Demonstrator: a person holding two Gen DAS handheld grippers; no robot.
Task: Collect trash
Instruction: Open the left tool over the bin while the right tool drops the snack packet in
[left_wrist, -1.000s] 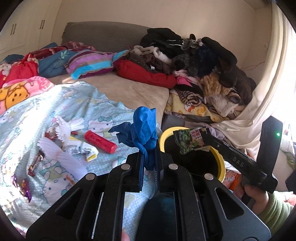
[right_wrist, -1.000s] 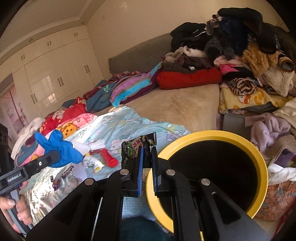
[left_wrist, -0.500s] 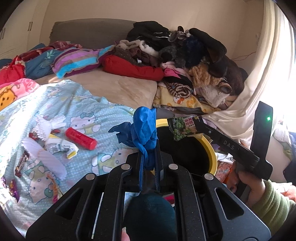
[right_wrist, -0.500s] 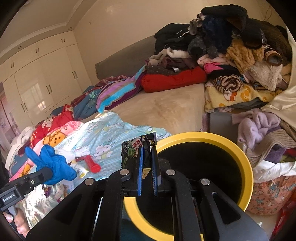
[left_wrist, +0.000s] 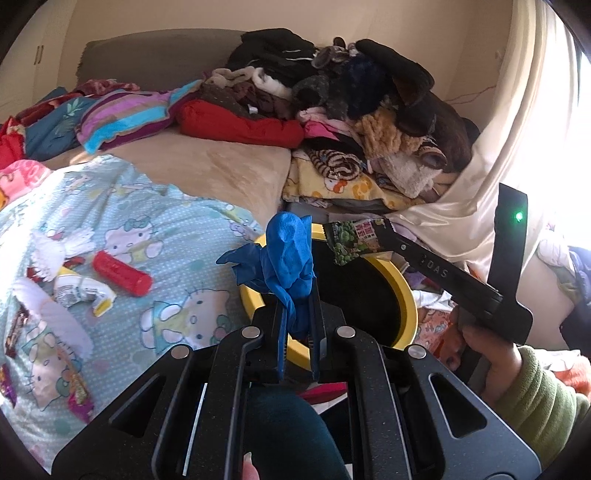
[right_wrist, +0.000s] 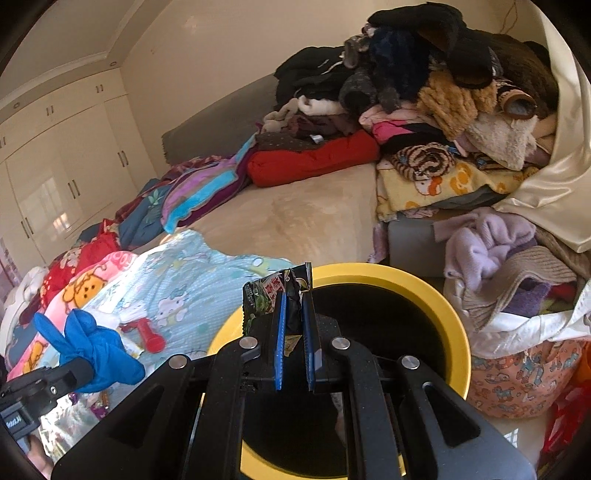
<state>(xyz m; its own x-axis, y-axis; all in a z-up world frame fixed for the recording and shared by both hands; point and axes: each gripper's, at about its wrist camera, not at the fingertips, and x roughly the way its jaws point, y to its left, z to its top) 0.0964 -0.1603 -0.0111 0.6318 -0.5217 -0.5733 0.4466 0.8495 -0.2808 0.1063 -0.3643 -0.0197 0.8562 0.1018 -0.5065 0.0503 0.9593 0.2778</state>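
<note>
My left gripper (left_wrist: 297, 314) is shut on a crumpled blue glove (left_wrist: 286, 258), held at the near left rim of the yellow-rimmed black bin (left_wrist: 406, 295). My right gripper (right_wrist: 293, 306) is shut on a green snack wrapper (right_wrist: 264, 299) and hangs over the bin's (right_wrist: 454, 332) left rim. In the left wrist view the wrapper (left_wrist: 354, 242) sits over the bin's far side, at the tip of the right gripper (left_wrist: 391, 238). The right wrist view shows the glove (right_wrist: 92, 354) low at the left, in the left gripper (right_wrist: 83, 371). More trash lies on the bedsheet: a red tube (left_wrist: 122, 273), a crushed white and yellow pack (left_wrist: 83, 293), several small wrappers (left_wrist: 16, 328).
A Hello Kitty sheet (left_wrist: 177, 221) covers the bed left of the bin. Piled clothes (left_wrist: 369, 110) and a cream curtain (left_wrist: 509, 166) stand behind and to the right. A lilac fleece (right_wrist: 484, 251) and a patterned bag (right_wrist: 524, 380) crowd the bin's right side. White wardrobes (right_wrist: 62, 166) line the far wall.
Both grippers have travelled rightwards and slightly down towards the bin, each still holding its piece. The bin's mouth now sits more squarely under the right gripper, and the bed trash has slid left.
</note>
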